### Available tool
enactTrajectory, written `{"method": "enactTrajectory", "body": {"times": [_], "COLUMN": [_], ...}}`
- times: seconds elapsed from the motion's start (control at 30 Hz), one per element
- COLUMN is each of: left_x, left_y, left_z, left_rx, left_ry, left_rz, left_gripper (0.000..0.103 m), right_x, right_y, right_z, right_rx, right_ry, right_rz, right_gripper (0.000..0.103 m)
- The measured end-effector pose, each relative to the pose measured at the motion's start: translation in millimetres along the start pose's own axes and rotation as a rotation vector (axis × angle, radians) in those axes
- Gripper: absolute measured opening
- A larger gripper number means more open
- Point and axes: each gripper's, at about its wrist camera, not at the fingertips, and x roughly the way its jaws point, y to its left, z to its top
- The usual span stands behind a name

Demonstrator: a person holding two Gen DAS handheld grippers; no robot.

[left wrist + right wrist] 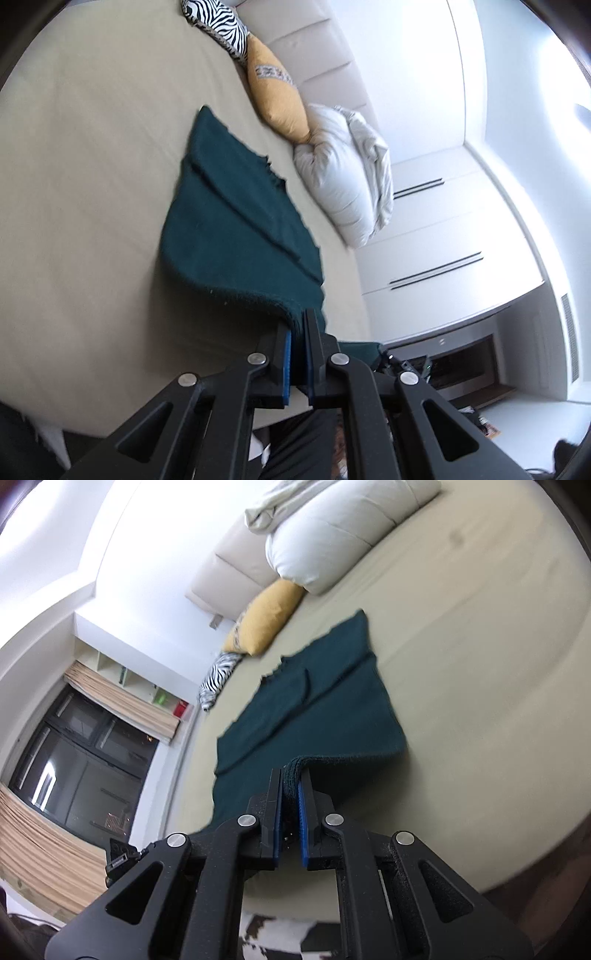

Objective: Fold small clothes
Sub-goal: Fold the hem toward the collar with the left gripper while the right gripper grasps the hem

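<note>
From the left wrist view, the left gripper [298, 325] is pinched tight on the near edge of a dark green cloth [236, 229]. The cloth edge sits right between the two blue pads [287, 354], and it bends up off the bed there. The rest of the cloth stretches away from the gripper and lies on the beige bed sheet [92, 166]. One layer of the cloth is folded over another, with a long straight edge across the top. Past the far end of the cloth, along the headboard [314, 40], are a yellow pillow [277, 96], a zebra pillow [218, 22] and a white duvet [343, 170], all well apart from the gripper. White cupboard doors [436, 236] stand to the right.

From the right wrist view, the right gripper [291, 786] is also clamped on the green cloth [314, 701]. A thick bunch of cloth is squeezed between its pads [302, 823], at the near edge. That corner is lifted, and a shadow lies on the sheet [480, 701] under it. The cloth spreads away from the gripper toward the yellow pillow [266, 616]. The zebra pillow [218, 679] and white duvet [332, 535] lie farther off. A dark window [81, 746] with a tan blind [122, 698] is on the left.
</note>
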Motion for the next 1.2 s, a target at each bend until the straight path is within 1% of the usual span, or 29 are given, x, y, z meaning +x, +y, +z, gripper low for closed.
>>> {"method": "enactTrajectory", "body": {"times": [0.13,0.27,0.43,0.53,0.67,0.8,1.0,1.2], "left_x": [10,25,44,61,86,109,142,179], "left_y": [-10,-13,0,5,10,21,40,72], "left_z": [30,61,100,126,155,185,226,253], "left_rx": [0.003,0.003,-0.04,-0.042,-0.034,-0.044,-0.058,-0.093], "left_ry": [-0.044,-0.079,-0.102,-0.111,-0.11,-0.112,-0.118,-0.11], "left_rz": [-0.026,-0.025,-0.025,-0.007,0.021,0.044,0.085,0.142], "left_gripper": [0.006,0.006,0.006,0.006,0.006,0.006,0.006,0.006], "right_x": [17,40,74,99,142,187,248,299], "right_y": [14,18,20,20,20,16,-6,-36], "right_z": [30,67,105,134,166,192,226,250], "right_rx": [-0.01,0.0,-0.004,-0.003,-0.016,-0.022,0.01,0.052], "right_ry": [-0.054,-0.106,-0.135,-0.149,-0.148,-0.139,-0.122,-0.088], "right_rz": [0.011,0.009,-0.025,-0.043,-0.081,-0.118,-0.174,-0.226], "right_gripper": [0.006,0.006,0.006,0.006,0.006,0.006,0.006,0.006]}}
